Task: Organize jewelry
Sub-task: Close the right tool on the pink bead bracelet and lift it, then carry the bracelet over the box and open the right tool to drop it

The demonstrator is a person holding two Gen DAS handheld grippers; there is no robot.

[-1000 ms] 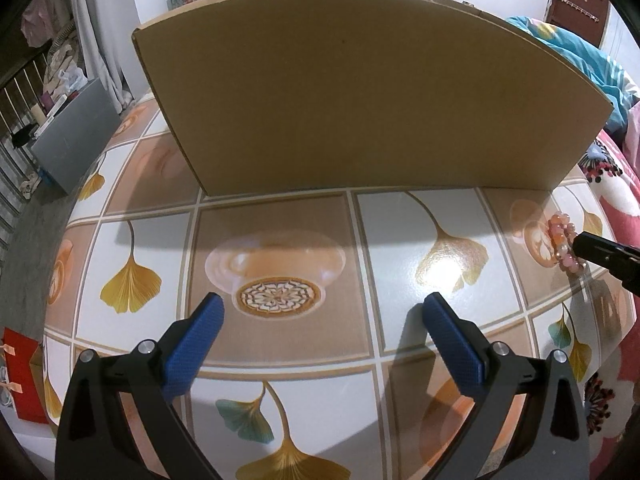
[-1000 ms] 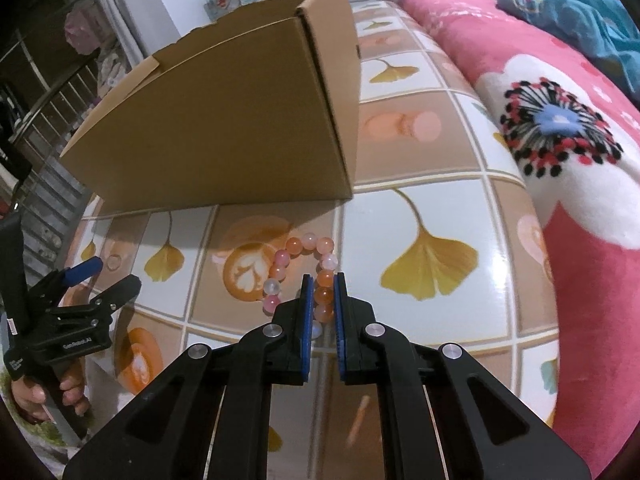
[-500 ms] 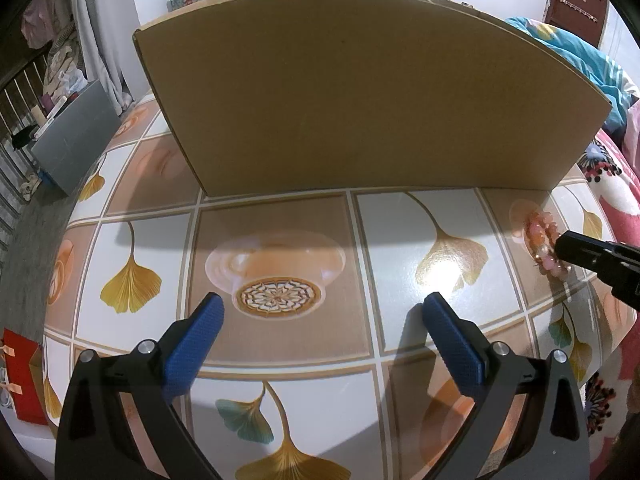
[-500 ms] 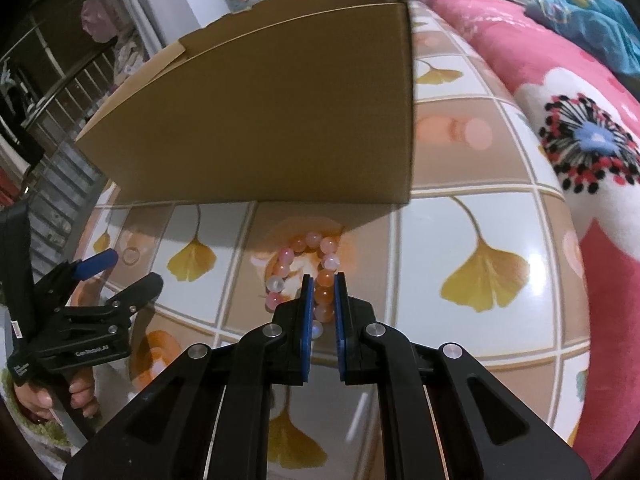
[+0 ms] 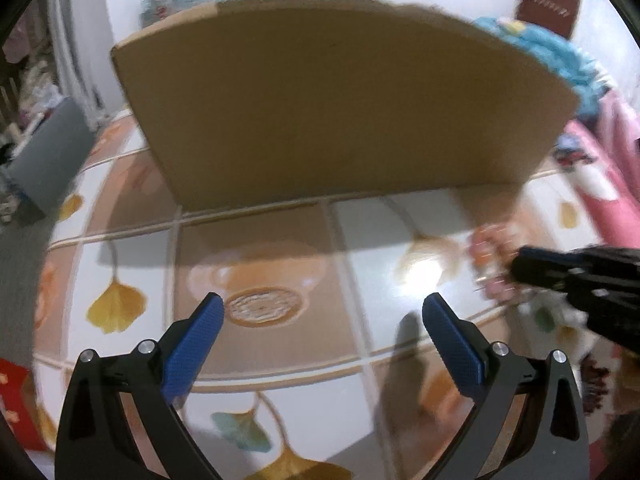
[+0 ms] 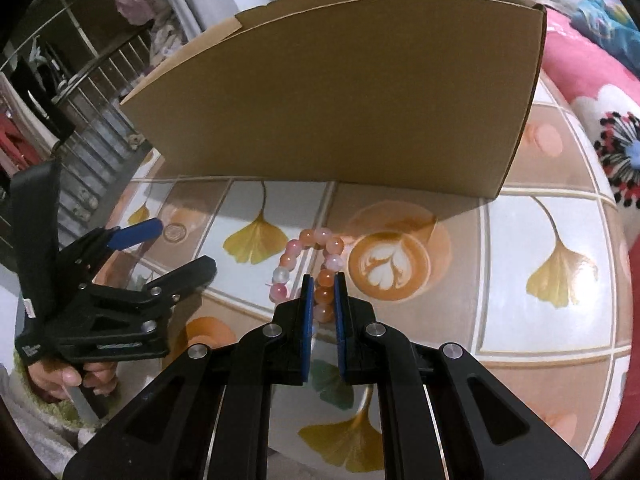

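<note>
My right gripper [image 6: 322, 280] is shut on a bracelet of pink and orange beads [image 6: 304, 258] and holds it above the tiled table, in front of the brown cardboard box [image 6: 340, 100]. In the left wrist view the bracelet [image 5: 490, 258] is a blur at the tip of the right gripper [image 5: 520, 266], at the right. My left gripper [image 5: 324, 304] is open and empty above the table, facing the box's long side [image 5: 340, 112]. It also shows in the right wrist view [image 6: 172, 248], at the left.
The table [image 6: 540, 320] has a glossy tile pattern with ginkgo leaves and coffee cups. A pink flowered blanket [image 6: 600, 92] lies along the right. A grey box [image 5: 52, 160] stands on the floor at the left. The cardboard box is open at the top.
My right gripper has carried the bracelet to the left, along the front of the box and closer to my left gripper. The left wrist view has tilted and blurred a little.
</note>
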